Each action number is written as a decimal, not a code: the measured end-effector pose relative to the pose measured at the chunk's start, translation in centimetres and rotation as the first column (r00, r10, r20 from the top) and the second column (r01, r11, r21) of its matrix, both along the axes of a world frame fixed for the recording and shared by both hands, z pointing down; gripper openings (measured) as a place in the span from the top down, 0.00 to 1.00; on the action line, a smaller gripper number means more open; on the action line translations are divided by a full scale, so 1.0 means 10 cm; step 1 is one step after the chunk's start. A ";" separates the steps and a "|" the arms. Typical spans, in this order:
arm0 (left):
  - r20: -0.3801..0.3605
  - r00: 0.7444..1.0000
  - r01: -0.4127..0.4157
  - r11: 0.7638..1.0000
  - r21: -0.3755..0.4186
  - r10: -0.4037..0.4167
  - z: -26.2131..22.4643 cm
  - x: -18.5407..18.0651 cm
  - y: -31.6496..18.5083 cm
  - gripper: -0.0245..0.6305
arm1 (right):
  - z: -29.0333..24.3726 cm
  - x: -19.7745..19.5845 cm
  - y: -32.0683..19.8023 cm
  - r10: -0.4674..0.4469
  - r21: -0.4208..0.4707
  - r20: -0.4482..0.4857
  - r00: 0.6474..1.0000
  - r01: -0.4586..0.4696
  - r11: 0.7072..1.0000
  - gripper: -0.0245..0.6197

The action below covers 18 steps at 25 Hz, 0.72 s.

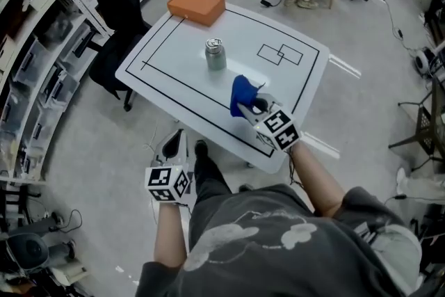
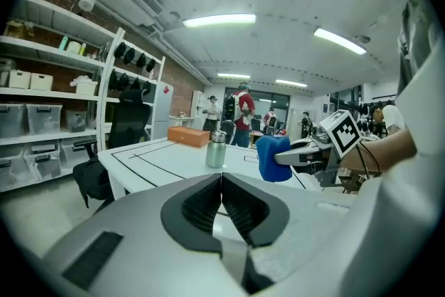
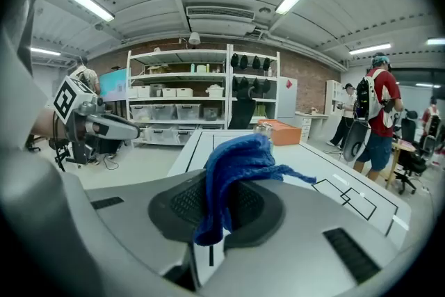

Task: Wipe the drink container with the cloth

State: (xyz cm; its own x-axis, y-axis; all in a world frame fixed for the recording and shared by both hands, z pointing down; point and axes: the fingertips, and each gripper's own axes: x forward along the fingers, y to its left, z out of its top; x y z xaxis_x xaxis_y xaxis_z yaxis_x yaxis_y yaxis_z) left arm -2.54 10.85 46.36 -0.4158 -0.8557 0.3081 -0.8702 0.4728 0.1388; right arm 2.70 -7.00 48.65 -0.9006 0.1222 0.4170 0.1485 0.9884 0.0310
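Cloth status: blue knitted cloth [image 3: 233,170] is clamped between the closed jaws of the right gripper [image 1: 248,106] and held over the near right part of the white table with black lines [image 1: 174,45]. Mid-table, the small cylindrical steel drink container [image 1: 215,54] is stood upright, left of and beyond the cloth, apart from it. Jaws of the left gripper [image 2: 222,181] are fully closed on nothing; it is held off the table's near edge. At the far left corner an orange rectangular box [image 1: 196,6] is seen.

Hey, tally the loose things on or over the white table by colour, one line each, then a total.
Silver: 1, the drink container
Orange: 1, the box
Blue: 1, the cloth
Total: 3
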 end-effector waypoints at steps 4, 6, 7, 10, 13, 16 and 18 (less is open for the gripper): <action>-0.001 0.995 -0.096 0.995 0.006 0.096 0.04 -0.38 -0.41 0.96 | 0.08 -0.21 -0.28 0.088 -0.016 -0.008 0.996 -0.088 0.996 0.89; 0.003 0.988 -0.152 0.988 0.004 0.152 0.05 -0.59 -0.64 0.96 | 0.10 -0.34 -0.40 0.129 -0.026 -0.013 0.992 -0.130 0.991 0.89; 0.005 0.983 -0.181 0.983 0.004 0.181 0.06 -0.69 -0.75 0.96 | 0.12 -0.40 -0.45 0.145 -0.030 -0.020 0.989 -0.146 0.989 0.89; 0.014 0.965 -0.261 0.965 0.011 0.261 0.07 -0.98 -1.08 0.96 | 0.18 -0.58 -0.59 0.191 -0.033 -0.050 0.980 -0.193 0.981 0.89; 0.015 0.938 -0.346 0.938 -0.007 0.346 0.10 -1.24 -1.37 0.96 | 0.19 -0.76 -0.74 0.261 -0.038 -0.073 0.963 -0.264 0.964 0.89; 0.012 0.894 -0.448 0.893 -0.037 0.448 0.14 -1.37 -1.60 0.93 | 0.19 -0.85 -0.85 0.317 -0.043 -0.099 0.943 -0.322 0.946 0.89; 0.005 0.858 -0.512 0.856 -0.064 0.514 0.19 -1.42 -1.74 0.84 | 0.19 -0.91 -0.94 0.352 -0.039 -0.109 0.930 -0.358 0.933 0.89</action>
